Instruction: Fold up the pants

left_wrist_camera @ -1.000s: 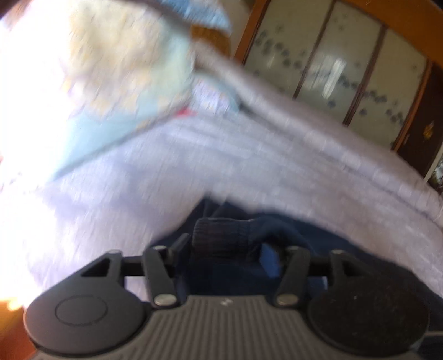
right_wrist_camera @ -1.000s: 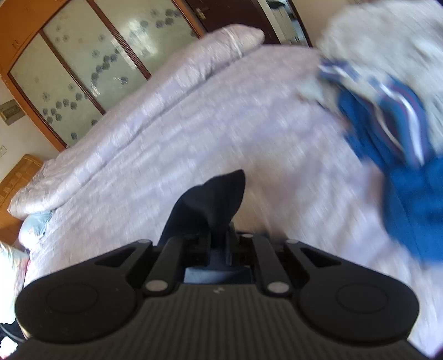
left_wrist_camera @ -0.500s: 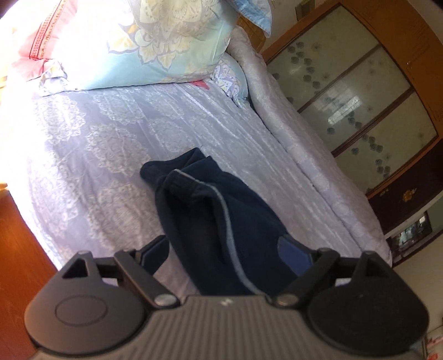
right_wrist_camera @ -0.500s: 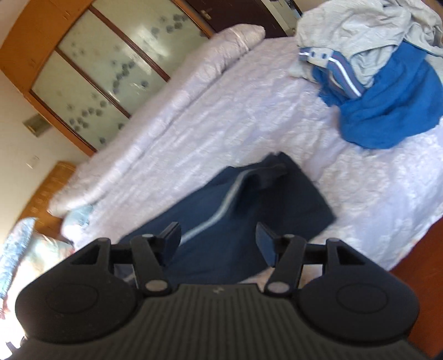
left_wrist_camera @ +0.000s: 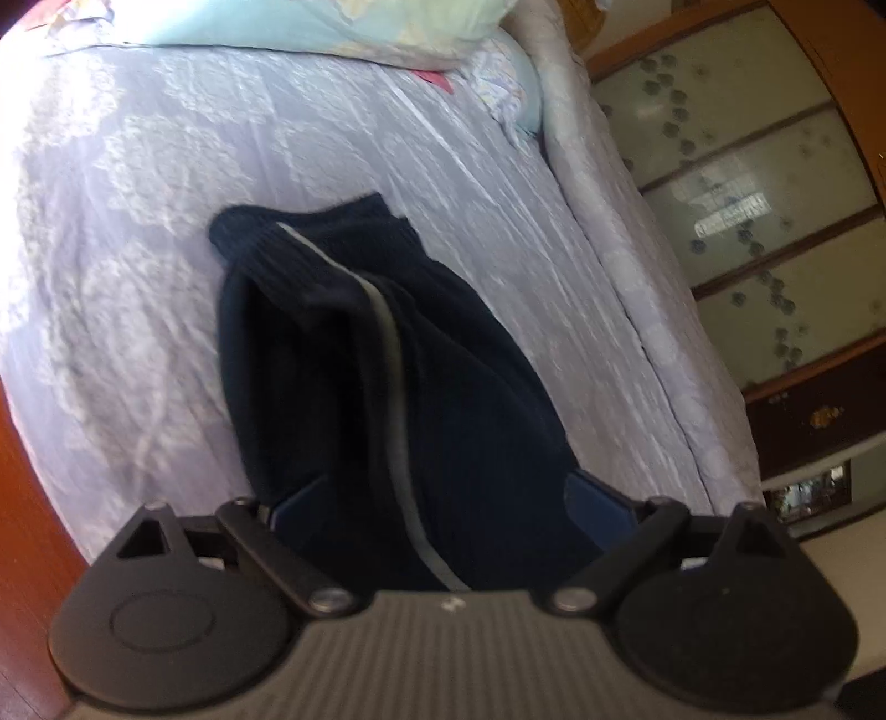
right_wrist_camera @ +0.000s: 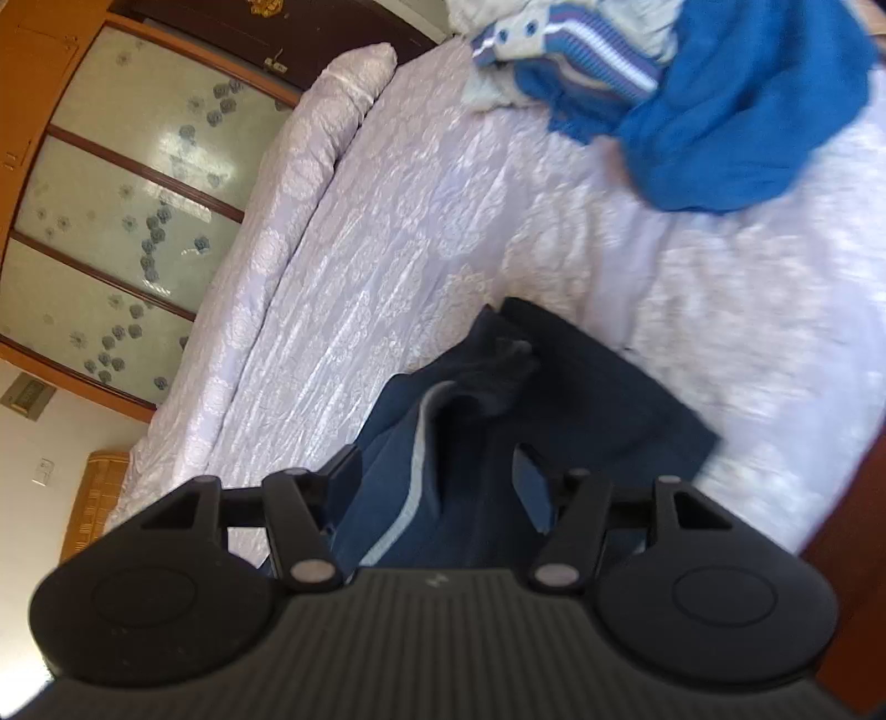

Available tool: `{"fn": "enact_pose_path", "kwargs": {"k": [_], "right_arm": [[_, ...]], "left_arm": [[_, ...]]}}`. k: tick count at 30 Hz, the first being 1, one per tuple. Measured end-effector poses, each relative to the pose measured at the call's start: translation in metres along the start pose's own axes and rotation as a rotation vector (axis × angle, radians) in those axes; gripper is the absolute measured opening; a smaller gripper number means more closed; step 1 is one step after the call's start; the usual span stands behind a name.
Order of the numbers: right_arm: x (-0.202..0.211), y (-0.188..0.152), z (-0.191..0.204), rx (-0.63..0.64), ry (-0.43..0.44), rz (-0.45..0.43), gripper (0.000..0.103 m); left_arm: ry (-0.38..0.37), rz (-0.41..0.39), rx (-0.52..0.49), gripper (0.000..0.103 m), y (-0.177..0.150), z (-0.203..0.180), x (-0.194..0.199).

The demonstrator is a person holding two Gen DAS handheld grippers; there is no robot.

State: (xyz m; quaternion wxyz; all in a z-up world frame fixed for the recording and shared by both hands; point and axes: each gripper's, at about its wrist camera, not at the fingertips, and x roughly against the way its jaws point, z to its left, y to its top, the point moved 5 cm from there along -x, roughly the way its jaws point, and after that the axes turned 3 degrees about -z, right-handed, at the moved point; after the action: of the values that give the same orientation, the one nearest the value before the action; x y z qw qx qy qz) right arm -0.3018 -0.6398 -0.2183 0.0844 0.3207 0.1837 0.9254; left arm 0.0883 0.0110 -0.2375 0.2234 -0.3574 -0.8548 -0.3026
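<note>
Dark navy pants (left_wrist_camera: 343, 343) with a grey side stripe lie folded over on the lilac bedspread (left_wrist_camera: 138, 166). My left gripper (left_wrist_camera: 448, 512) hovers over their near end. Its jaws are opening wide, and the cloth lies under the gap with no pad pressing on it. In the right wrist view the same pants (right_wrist_camera: 581, 399) lie near the bed's edge. My right gripper (right_wrist_camera: 437, 476) stands open above them, both fingers clear of the fabric. The near part of the pants is hidden behind both gripper bodies.
Pillows (left_wrist_camera: 332, 27) lie at the head of the bed. A rolled lilac quilt (left_wrist_camera: 609, 249) runs along the far side, before a wardrobe with frosted glass doors (left_wrist_camera: 775, 221). A pile of blue and grey clothes (right_wrist_camera: 720, 99) sits further along the bed. The wooden bed edge (left_wrist_camera: 22, 498) is close.
One second ago both grippers held pants fabric. Both have let go, opened and drawn back while rolling, and the pants now lie on the bed.
</note>
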Motion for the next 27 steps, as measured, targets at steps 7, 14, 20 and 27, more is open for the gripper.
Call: {"fn": "enact_pose_path", "kwargs": {"k": [7, 14, 20, 27], "right_arm": [[-0.050, 0.014, 0.009, 0.002, -0.053, 0.011, 0.025], [0.019, 0.010, 0.028, 0.202, 0.022, -0.075, 0.006], [0.033, -0.007, -0.005, 0.248, -0.040, -0.048, 0.007], [0.029, -0.003, 0.000, 0.175, -0.004, -0.065, 0.007]], "left_arm": [[-0.101, 0.219, -0.118, 0.095, -0.106, -0.070, -0.036], [-0.169, 0.412, -0.181, 0.096, -0.184, -0.125, -0.083], [-0.124, 0.467, -0.067, 0.096, -0.206, -0.131, -0.129], [-0.122, 0.454, -0.007, 0.077, -0.222, -0.147, -0.149]]}}
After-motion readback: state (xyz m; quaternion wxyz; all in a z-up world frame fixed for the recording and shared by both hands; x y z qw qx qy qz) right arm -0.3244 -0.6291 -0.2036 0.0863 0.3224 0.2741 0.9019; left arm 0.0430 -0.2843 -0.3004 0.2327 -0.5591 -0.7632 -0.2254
